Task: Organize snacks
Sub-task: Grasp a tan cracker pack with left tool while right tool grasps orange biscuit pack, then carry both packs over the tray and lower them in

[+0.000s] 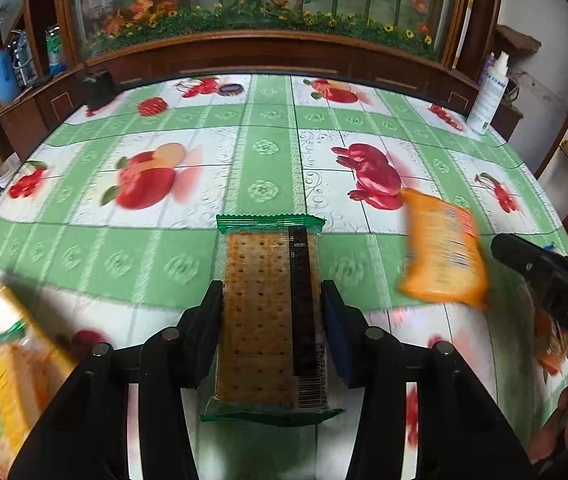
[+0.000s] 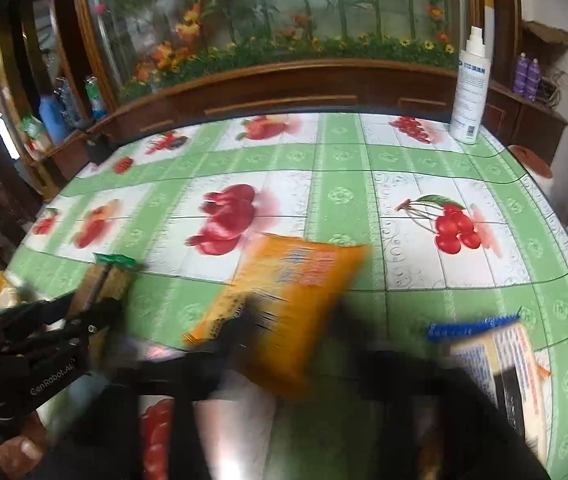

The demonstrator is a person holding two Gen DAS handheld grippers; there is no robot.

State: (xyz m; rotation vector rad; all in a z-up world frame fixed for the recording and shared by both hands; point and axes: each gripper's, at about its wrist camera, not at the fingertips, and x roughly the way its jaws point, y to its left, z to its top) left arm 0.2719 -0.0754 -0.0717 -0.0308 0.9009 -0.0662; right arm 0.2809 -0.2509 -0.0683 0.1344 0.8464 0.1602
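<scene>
Two packs are in hand: the left gripper [image 1: 271, 312] clamps a cracker pack [image 1: 269, 316] above the table [image 1: 263, 152], and the right gripper [image 2: 284, 344], blurred, appears to grip an orange bag [image 2: 284, 308]. Best lower each gently, keeping them apart. Only the right view shows a blue-edged pack [image 2: 500, 364].

Both wrist cams sit low over the table [image 1: 267, 148], facing the cabinet [image 1: 267, 52]. Shared: orange packet [image 1: 442, 252], spray bottle [image 2: 470, 88]. Right view blurred.
</scene>
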